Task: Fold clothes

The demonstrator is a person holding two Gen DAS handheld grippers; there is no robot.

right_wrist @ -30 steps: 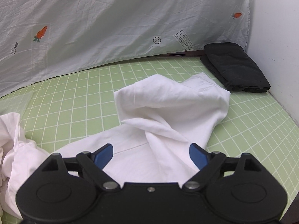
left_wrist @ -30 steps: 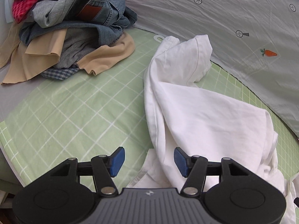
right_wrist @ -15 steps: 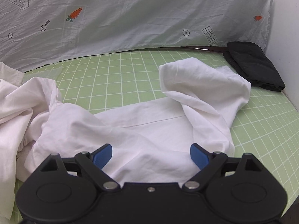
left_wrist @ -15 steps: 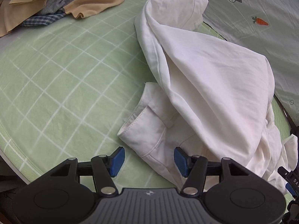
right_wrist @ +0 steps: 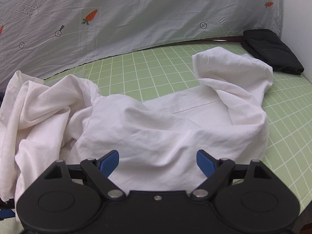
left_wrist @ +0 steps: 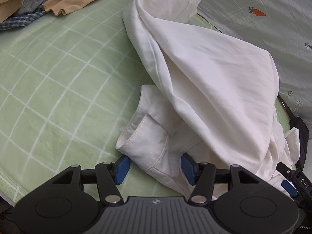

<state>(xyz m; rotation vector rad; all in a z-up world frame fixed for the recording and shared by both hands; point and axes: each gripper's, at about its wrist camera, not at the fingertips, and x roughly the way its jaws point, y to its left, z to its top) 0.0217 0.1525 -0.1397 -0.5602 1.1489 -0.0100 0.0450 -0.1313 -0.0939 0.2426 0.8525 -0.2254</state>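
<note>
Over the white shirt [left_wrist: 210, 81], my left gripper [left_wrist: 154, 168] gapes around its cuff; my right gripper [right_wrist: 157, 160], unpinched, is closing and may bunch layers.

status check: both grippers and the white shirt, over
Left gripper open, shirt cuff between jaws, not pinched. Right gripper closing over white shirt, no grip yet. Shirt crumpled, unfolded. Nothing blocking.

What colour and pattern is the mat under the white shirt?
Light green with a white grid, clearest in the right wrist view.
</note>
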